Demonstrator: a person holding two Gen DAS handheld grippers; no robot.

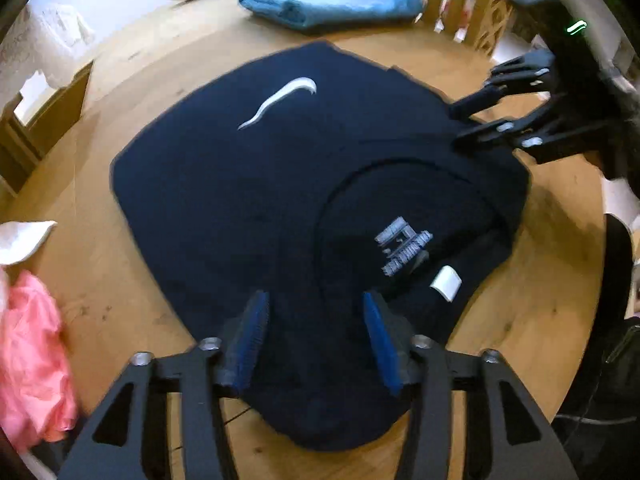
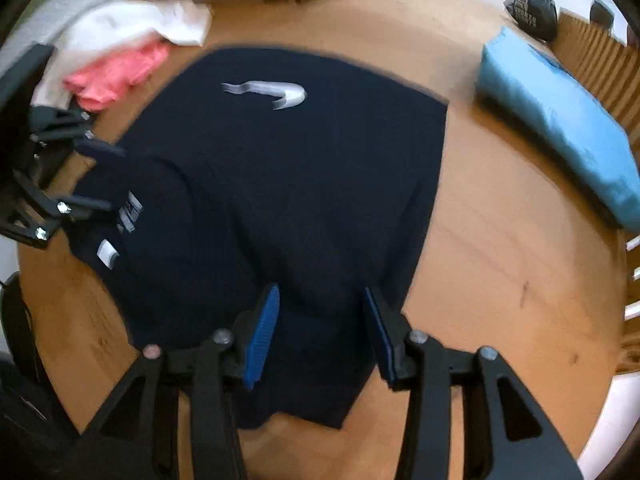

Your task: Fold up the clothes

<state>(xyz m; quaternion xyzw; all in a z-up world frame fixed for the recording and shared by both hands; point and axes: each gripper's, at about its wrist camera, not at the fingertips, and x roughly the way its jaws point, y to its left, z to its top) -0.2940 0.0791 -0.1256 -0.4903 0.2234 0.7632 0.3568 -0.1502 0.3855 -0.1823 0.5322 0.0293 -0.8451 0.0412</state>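
The left tongs (image 1: 316,344) stood apart at the bottom middle of their own view, blue pads (image 1: 252,340) bare, with only the near edge of the dark shirt (image 1: 224,200) beneath the gap and nothing pinched. The right tongs (image 2: 320,332) looked the same at the bottom of theirs: spread, empty, poised over the shirt's near hem. The shirt lay half folded across the centre of the wooden table (image 1: 540,300), white swoosh (image 1: 280,102) towards the top, collar and small white tag (image 1: 446,282) at lower right in the left view. It looked soft, light and limp, likely to sag and slide on smooth wood, so I judged a pinch through both layers at the near corners safest. A folded blue cloth (image 1: 332,0) sat at the top, pink cloth (image 1: 32,356) at lower left.
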